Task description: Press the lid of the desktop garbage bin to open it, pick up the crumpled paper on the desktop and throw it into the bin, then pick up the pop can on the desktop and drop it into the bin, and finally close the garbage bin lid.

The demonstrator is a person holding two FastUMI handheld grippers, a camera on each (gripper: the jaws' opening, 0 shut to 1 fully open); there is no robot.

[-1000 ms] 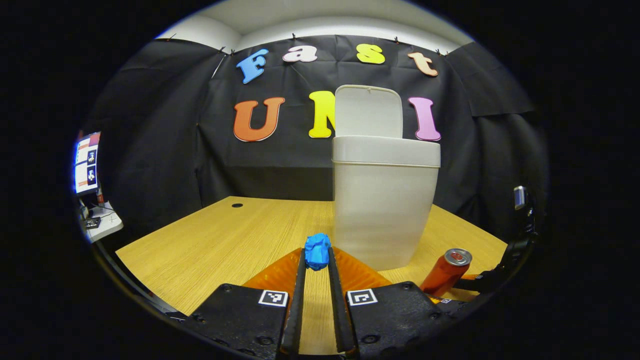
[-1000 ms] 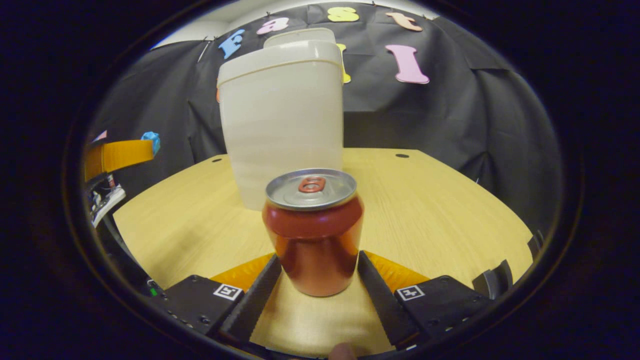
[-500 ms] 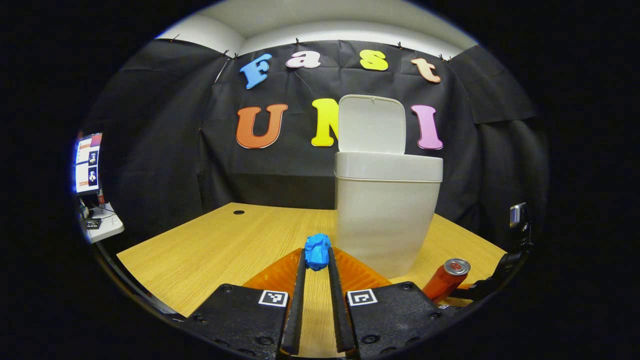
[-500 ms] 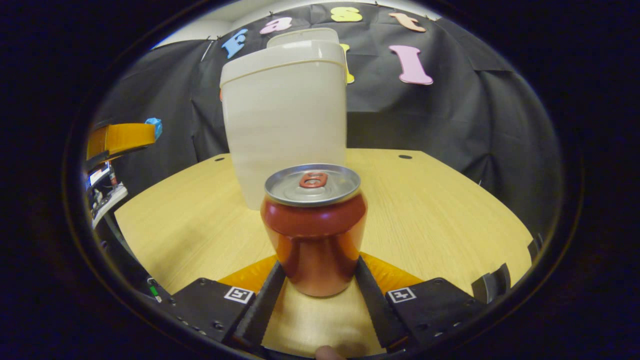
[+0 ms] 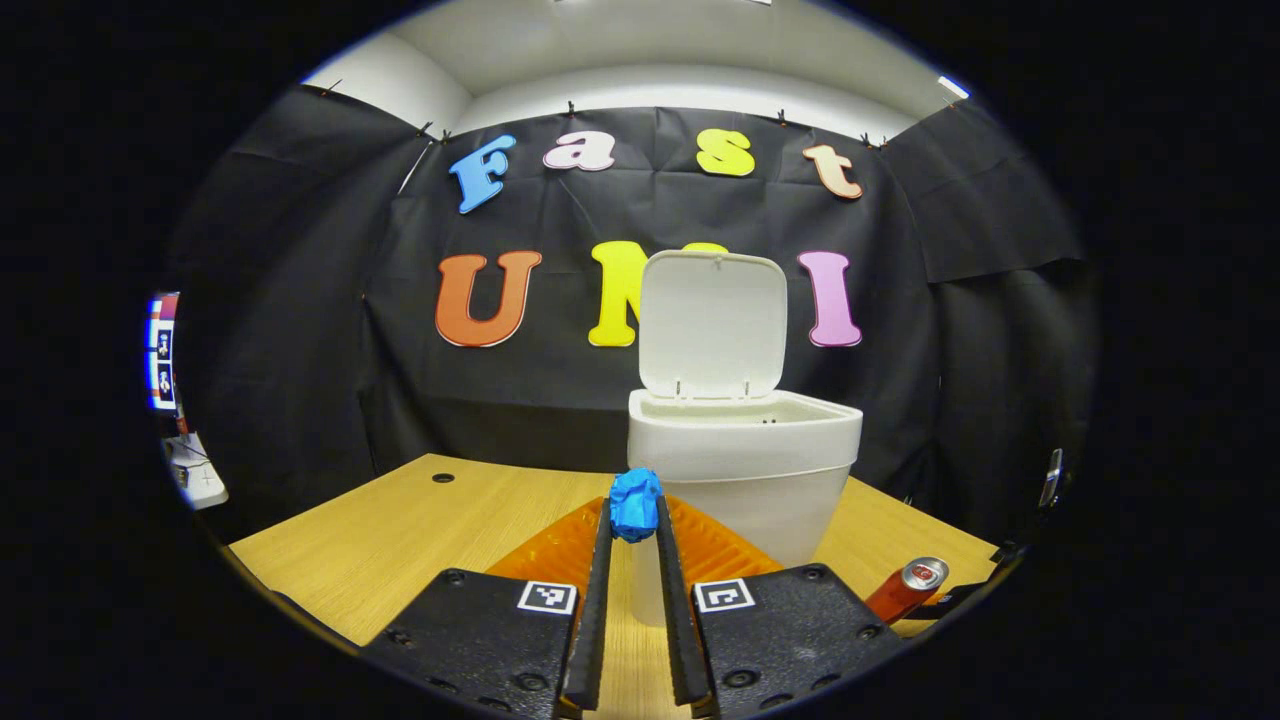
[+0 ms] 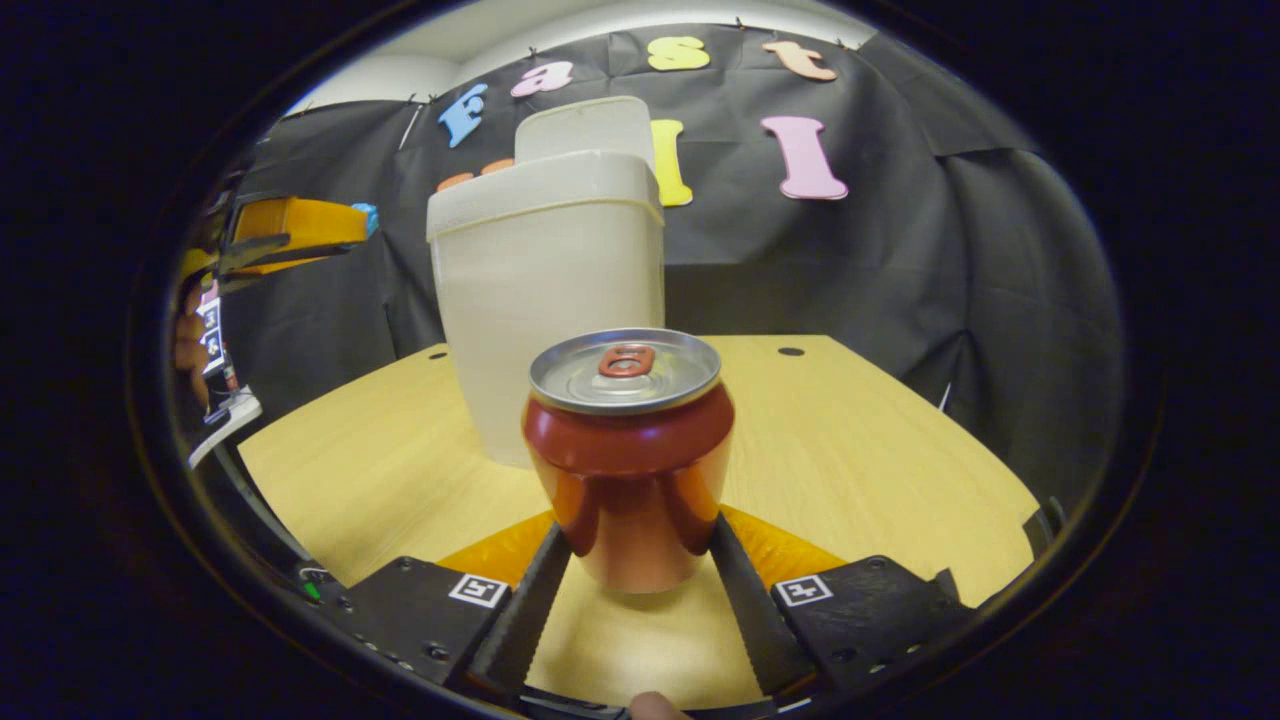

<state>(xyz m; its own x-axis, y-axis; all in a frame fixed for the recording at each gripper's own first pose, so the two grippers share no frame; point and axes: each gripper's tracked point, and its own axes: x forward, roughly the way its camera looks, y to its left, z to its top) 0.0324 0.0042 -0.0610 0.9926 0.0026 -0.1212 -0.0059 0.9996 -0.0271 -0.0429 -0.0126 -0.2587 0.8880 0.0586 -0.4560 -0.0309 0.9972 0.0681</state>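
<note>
One bin (image 5: 745, 470), one paper ball (image 5: 635, 505), one can (image 6: 627, 455), two tongs.

Bin (image 5: 745, 470) base behind hand-held gripper (image 5: 634, 520) (pop can (image 5: 908, 590) partly cut off)

No readable text on the pop can (image 6: 627, 455), the garbage bin (image 5: 742, 470) or its lid (image 5: 712, 325). Square black-and-white marker tags (image 5: 547, 597) sit on both gripper bodies, patterns only. Small screen (image 5: 160, 352) at far left too blurred to read.
</note>
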